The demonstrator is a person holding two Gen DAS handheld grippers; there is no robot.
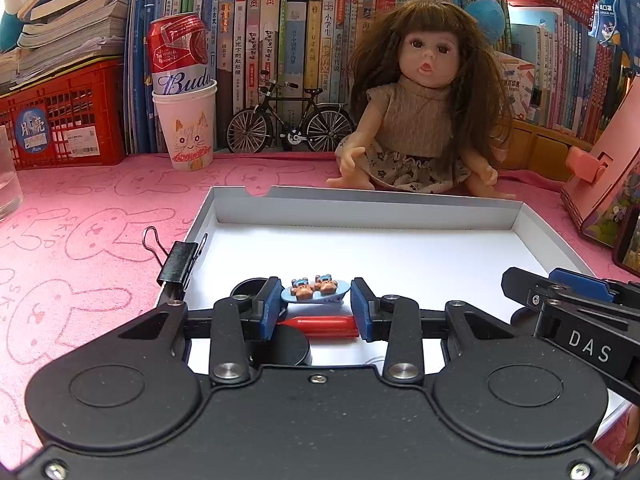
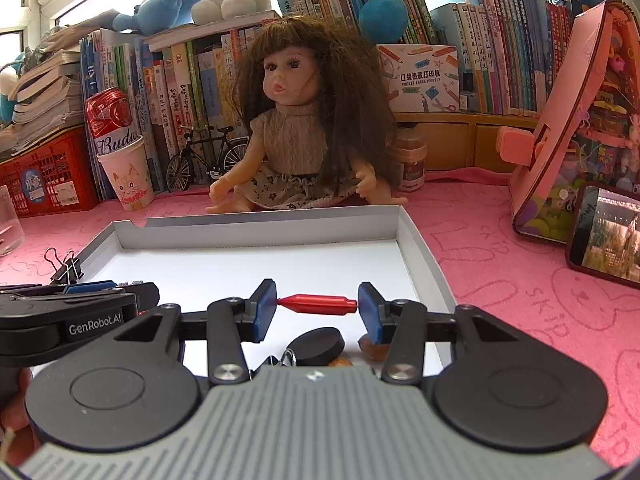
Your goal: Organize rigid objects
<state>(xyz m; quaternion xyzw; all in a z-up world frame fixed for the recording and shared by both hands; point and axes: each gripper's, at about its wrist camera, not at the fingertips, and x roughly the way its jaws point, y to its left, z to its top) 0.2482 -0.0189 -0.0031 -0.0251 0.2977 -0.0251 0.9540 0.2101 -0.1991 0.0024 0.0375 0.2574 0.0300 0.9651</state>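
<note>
My left gripper (image 1: 316, 306) is shut on a pale blue hair clip (image 1: 316, 290) with two small bears, held low over a white shallow box (image 1: 360, 196). On the box floor below it lie a red pen-shaped piece (image 1: 320, 326) and a black disc (image 1: 290, 346). In the right wrist view my right gripper (image 2: 318, 312) is open. The red piece (image 2: 316, 305) lines up between its blue pads, its pointed end at the left pad and a sliver of gap at the right pad. The left gripper (image 2: 120, 286) comes in from the left.
A black binder clip (image 1: 178, 262) sits on the box's left wall. Behind the box sit a doll (image 1: 420, 120), a model bicycle (image 1: 288, 120) and a paper cup holding a can (image 1: 186, 128). A phone (image 2: 608, 236) and a pink toy house (image 2: 560, 140) are to the right.
</note>
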